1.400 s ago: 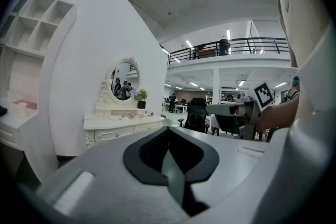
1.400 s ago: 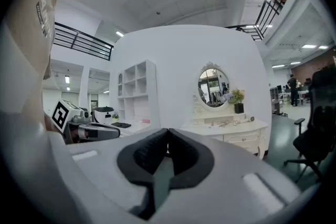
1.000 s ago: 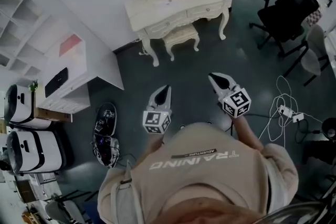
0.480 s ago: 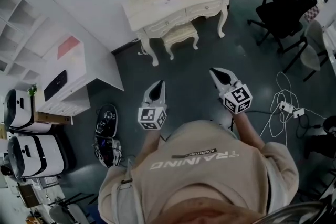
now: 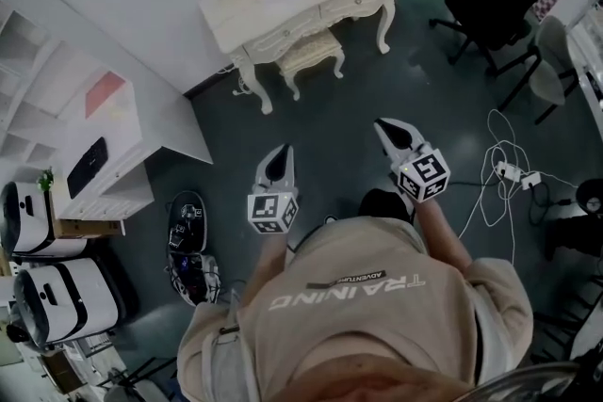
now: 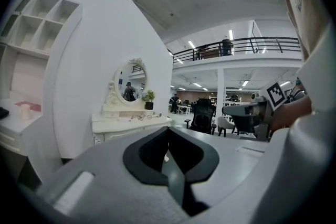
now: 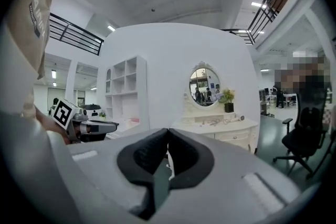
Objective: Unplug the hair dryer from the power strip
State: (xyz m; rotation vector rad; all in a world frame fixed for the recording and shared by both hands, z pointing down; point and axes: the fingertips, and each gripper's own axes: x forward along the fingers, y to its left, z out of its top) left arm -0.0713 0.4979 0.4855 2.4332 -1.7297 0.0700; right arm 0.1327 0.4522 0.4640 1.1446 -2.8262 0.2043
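Left gripper (image 5: 281, 160) and right gripper (image 5: 391, 133): jaws pressed together, empty. A shoe (image 5: 384, 202) newly steps toward the worktop (image 5: 283, 12). Approach under way; unplugging not begun.

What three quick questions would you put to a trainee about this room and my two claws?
1. True or false: the left claw is gripping a plug.
2. What stands right in front of the dressing table, between its legs?
A. an office chair
B. a cushioned stool
C. a suitcase
3. Which claw is nearer the white power strip lying on the floor?

Key
1. False: it is shut with nothing in it.
2. B.
3. The right claw, which is also shut and empty.
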